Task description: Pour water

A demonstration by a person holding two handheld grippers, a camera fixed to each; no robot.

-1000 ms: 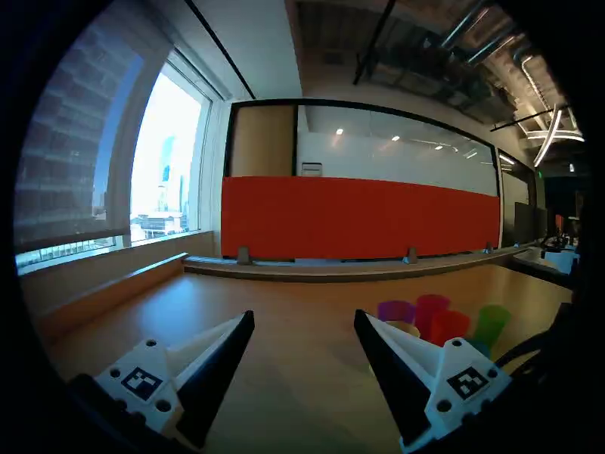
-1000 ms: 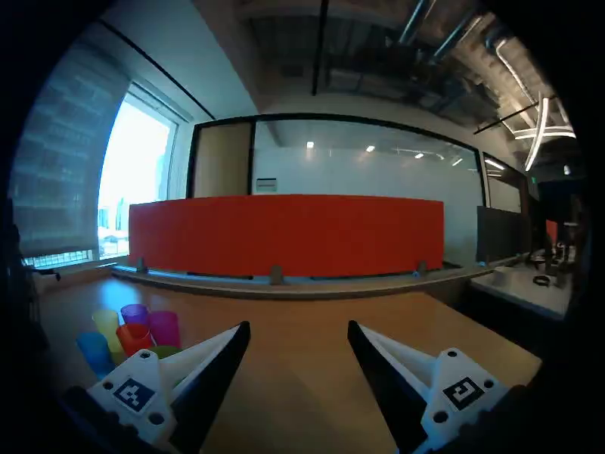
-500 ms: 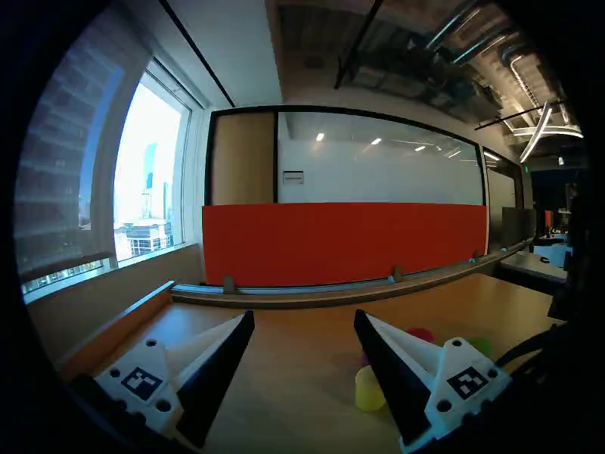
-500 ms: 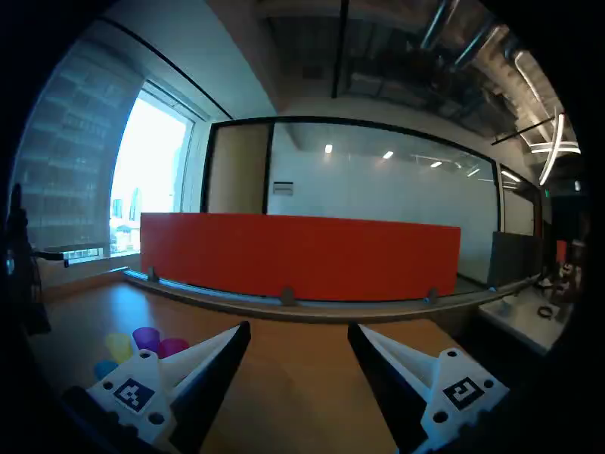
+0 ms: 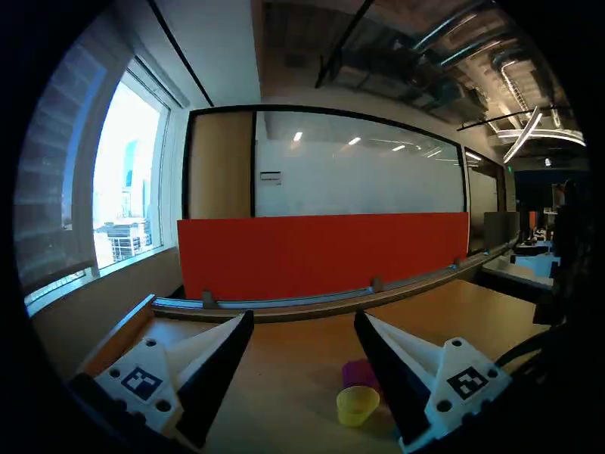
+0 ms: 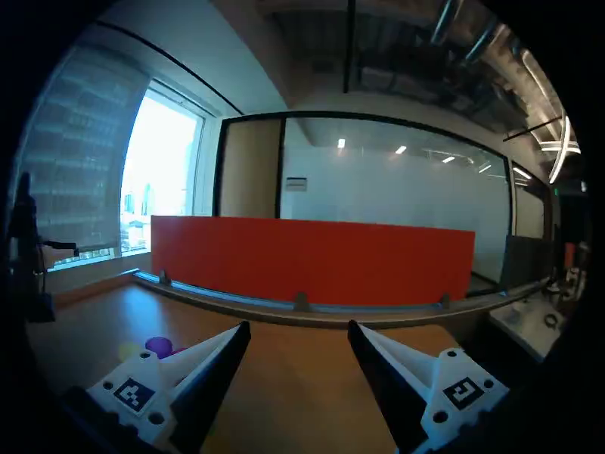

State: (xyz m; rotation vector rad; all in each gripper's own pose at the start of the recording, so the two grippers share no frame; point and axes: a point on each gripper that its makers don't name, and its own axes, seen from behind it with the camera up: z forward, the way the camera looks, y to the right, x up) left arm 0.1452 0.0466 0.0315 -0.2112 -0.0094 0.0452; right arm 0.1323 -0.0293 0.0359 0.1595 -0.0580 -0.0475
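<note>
In the left gripper view my left gripper (image 5: 302,325) is open above the wooden desk (image 5: 302,378), nothing between its fingers. A yellow cup (image 5: 357,405) stands low between the fingers, near the right finger, with a purple cup (image 5: 357,372) just behind it, partly hidden by that finger. In the right gripper view my right gripper (image 6: 297,333) is open and empty over the same desk (image 6: 302,393). A purple cup (image 6: 159,346) and a yellow cup (image 6: 129,351) peek out at the lower left beside the left finger; the rest of the cluster is hidden.
An orange divider panel (image 5: 325,253) runs along the far edge of the desk, with a glass wall behind it. A large window (image 5: 125,204) is on the left. Another desk (image 6: 529,321) stands at the far right. A dark stand (image 6: 26,257) rises at the left edge.
Both views have tilted upward and shifted, so the cup cluster has dropped low in each view and most cups have slid out of sight. Both grippers stay open.
</note>
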